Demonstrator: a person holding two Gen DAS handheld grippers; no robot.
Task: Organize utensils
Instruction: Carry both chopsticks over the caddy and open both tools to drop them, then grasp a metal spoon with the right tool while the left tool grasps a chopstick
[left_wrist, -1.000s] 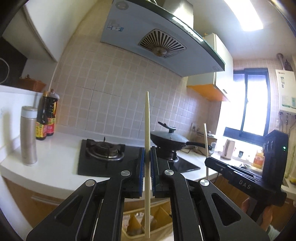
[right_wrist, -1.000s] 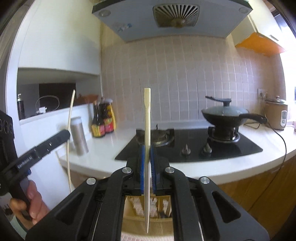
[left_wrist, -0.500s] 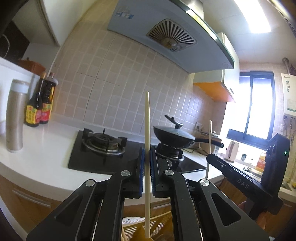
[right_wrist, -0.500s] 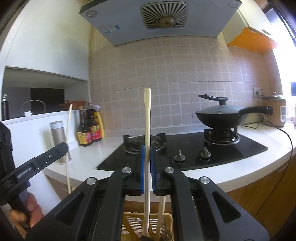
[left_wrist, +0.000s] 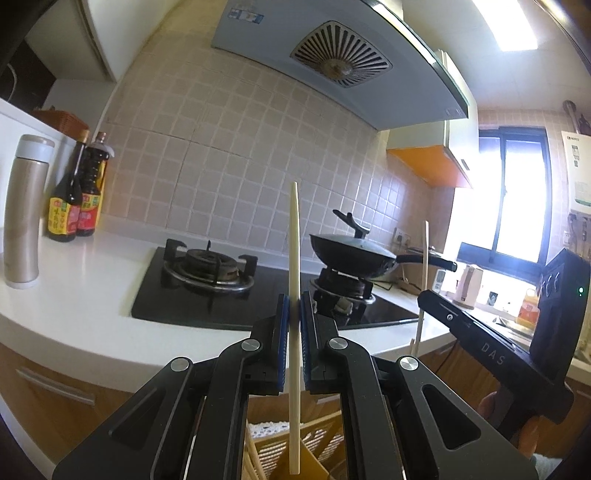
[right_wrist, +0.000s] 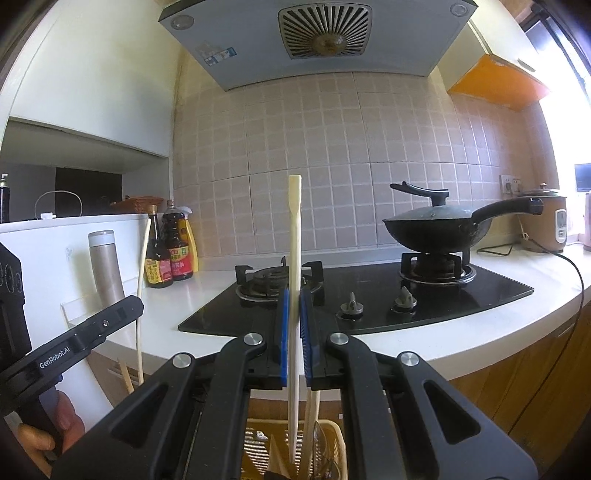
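Note:
My left gripper (left_wrist: 293, 301) is shut on a pale chopstick (left_wrist: 294, 236) held upright; its lower tip hangs over a yellow slotted utensil basket (left_wrist: 317, 437) below the jaws. My right gripper (right_wrist: 293, 295) is shut on a second pale chopstick (right_wrist: 294, 229), also upright, its lower end reaching into the yellow basket (right_wrist: 258, 441), where another stick stands. The right gripper (left_wrist: 419, 295) with its chopstick (left_wrist: 425, 254) shows at right in the left wrist view. The left gripper (right_wrist: 138, 301) with its chopstick (right_wrist: 142, 266) shows at left in the right wrist view.
A white counter (left_wrist: 85, 295) carries a black gas hob (right_wrist: 369, 299) with a lidded black wok (right_wrist: 439, 225), two sauce bottles (right_wrist: 170, 251) and a steel flask (left_wrist: 24, 210). A range hood (right_wrist: 317, 37) hangs above. A rice cooker (right_wrist: 546, 221) stands far right.
Both grippers have moved down and closer to the counter, each still holding its chopstick. The basket now shows larger under both, and the chopsticks' lower tips are nearer or inside it.

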